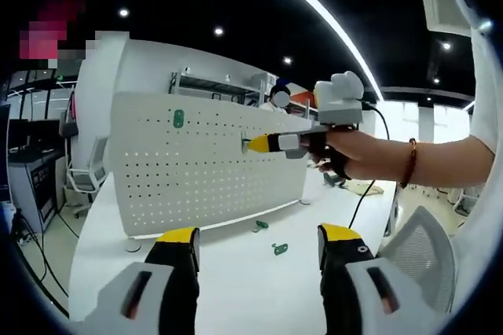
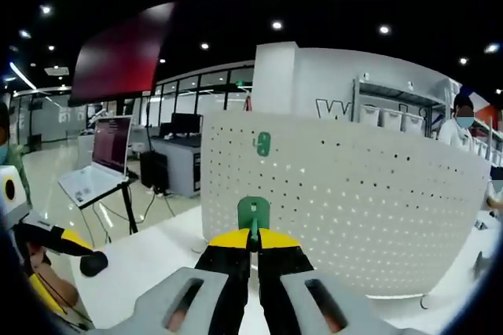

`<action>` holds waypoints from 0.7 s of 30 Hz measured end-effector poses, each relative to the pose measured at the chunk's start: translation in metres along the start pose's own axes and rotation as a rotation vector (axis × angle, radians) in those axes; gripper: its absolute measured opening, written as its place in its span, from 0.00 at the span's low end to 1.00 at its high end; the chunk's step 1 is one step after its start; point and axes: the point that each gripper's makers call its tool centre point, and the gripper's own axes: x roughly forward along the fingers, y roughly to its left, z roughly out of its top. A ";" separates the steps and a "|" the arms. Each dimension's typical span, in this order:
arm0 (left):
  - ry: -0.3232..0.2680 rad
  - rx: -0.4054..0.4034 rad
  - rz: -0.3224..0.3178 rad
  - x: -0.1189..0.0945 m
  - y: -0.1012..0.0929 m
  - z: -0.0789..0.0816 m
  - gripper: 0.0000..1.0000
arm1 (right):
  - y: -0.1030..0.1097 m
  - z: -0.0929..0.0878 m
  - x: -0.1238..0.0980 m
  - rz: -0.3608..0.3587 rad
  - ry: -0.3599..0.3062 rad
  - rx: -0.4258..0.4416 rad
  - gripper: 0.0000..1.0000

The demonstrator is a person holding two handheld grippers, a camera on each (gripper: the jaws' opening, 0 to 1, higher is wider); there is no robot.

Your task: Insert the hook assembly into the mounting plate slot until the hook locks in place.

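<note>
Left gripper [image 1: 255,244]: in the left gripper view I am seeing my two yellow-tipped jaws rising from the bottom of the frame, standing wide apart and holding nothing, with bare white table [image 1: 236,288] between them.

Right gripper [image 2: 253,239]: in the right gripper view my jaws are sitting at bottom centre, pressed together on a green hook piece [image 2: 253,215]. In the left gripper view this gripper is reaching in from the right of the frame, a hand [image 1: 354,154] gripping it, its yellow tip right at the board face; whether it touches I cannot tell.

Hook piece: it is sticking up from the jaw tips, in front of the lower middle of the white pegboard [image 2: 354,193].

Pegboard: it is standing upright on the table, filling the centre of both views.

Mounted green plate [image 2: 262,144]: it is sitting on the board, above the held piece.

Loose green parts [image 1: 280,248]: two small pieces are lying on the table near the board's foot, centre of the left gripper view.
</note>
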 end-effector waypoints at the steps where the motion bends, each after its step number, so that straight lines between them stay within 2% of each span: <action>1: -0.002 0.002 0.000 0.000 0.001 0.000 0.64 | -0.002 0.001 0.001 -0.009 -0.002 0.009 0.01; 11: 0.008 0.026 -0.033 0.003 0.002 -0.002 0.67 | -0.018 0.012 0.015 -0.072 -0.024 0.069 0.01; 16: -0.018 -0.002 -0.047 0.003 0.005 0.007 0.67 | -0.021 0.017 0.021 -0.081 -0.028 0.085 0.01; 21: -0.021 0.008 -0.052 0.004 0.004 0.009 0.68 | -0.026 0.022 0.029 -0.105 -0.034 0.098 0.01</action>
